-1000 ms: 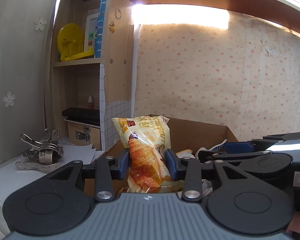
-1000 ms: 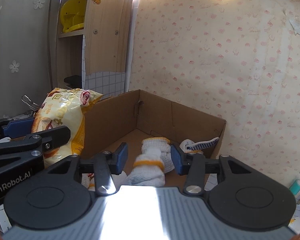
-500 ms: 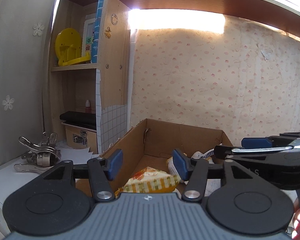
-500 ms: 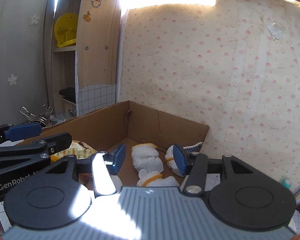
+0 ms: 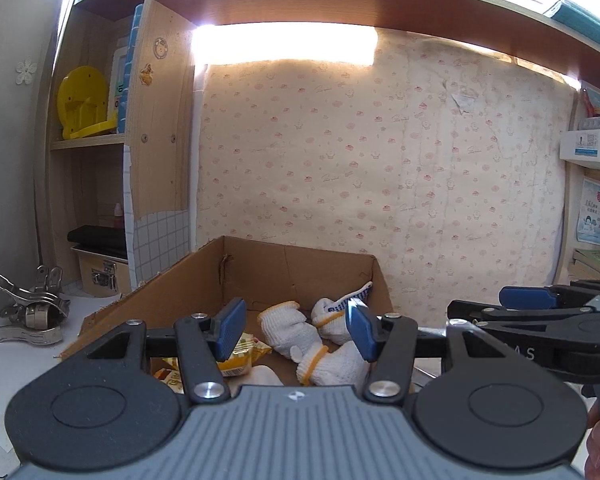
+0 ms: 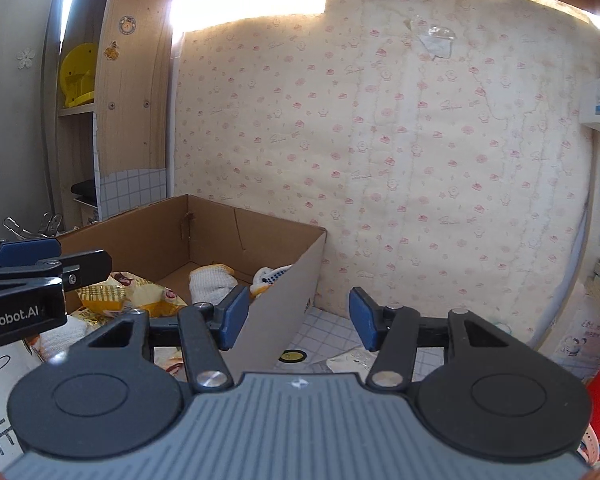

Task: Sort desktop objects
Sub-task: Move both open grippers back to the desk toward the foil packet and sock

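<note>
Right now both my grippers are empty: left gripper (image 5: pixel 292 330) released, right gripper (image 6: pixel 296 318) jaws opening. Snack packet (image 5: pixel 240 354) and cotton gloves (image 5: pixel 300 328) lie in the cardboard box (image 6: pixel 284 292). Risk: right fingers straddle the box wall, so a careless move could snag and drag it.

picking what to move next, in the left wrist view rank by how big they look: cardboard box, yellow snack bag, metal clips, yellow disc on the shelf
1. cardboard box
2. yellow disc and metal clips: look alike in size, at different distances, so unranked
3. yellow snack bag: looks smallest, but it is mostly hidden behind the left gripper
</note>
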A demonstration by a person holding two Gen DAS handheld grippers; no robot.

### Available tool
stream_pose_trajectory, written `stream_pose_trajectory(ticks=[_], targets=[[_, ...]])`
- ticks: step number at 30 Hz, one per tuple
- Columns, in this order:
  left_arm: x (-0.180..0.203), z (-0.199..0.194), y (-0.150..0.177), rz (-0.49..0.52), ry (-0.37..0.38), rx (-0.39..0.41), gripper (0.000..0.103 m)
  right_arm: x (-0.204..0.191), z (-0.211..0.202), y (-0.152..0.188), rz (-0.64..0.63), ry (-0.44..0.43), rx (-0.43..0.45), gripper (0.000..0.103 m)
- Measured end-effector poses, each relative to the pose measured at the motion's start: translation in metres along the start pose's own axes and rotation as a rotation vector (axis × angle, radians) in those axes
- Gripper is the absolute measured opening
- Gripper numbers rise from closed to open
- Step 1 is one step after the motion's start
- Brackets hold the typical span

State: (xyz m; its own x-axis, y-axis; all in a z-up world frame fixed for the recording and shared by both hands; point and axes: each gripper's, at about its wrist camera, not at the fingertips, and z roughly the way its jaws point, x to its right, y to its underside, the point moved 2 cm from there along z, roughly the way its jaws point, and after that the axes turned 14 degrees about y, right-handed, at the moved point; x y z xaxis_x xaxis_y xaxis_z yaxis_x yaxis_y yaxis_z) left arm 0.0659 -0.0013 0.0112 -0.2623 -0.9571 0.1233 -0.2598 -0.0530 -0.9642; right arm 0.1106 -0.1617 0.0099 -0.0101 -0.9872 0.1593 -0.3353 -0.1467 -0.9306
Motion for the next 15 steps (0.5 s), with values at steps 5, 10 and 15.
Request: stream_pose_trajectory(ticks=[5,10,15], targets=[[0.029,0.006,0.006,0.012,0.067,-0.009,0.058,0.032,-0.004,0.014,0.019,0.057,-0.018,0.055],[0.061,0.013,0.012,0.044,0.133,-0.021,0.058,0.064,-0.009,0.028,0.043,0.107,-0.036,0.055],[0.083,0.021,0.017,0.058,0.171,-0.039,0.058,0.090,-0.013,0.039,0.076,0.142,-0.050,0.055]])
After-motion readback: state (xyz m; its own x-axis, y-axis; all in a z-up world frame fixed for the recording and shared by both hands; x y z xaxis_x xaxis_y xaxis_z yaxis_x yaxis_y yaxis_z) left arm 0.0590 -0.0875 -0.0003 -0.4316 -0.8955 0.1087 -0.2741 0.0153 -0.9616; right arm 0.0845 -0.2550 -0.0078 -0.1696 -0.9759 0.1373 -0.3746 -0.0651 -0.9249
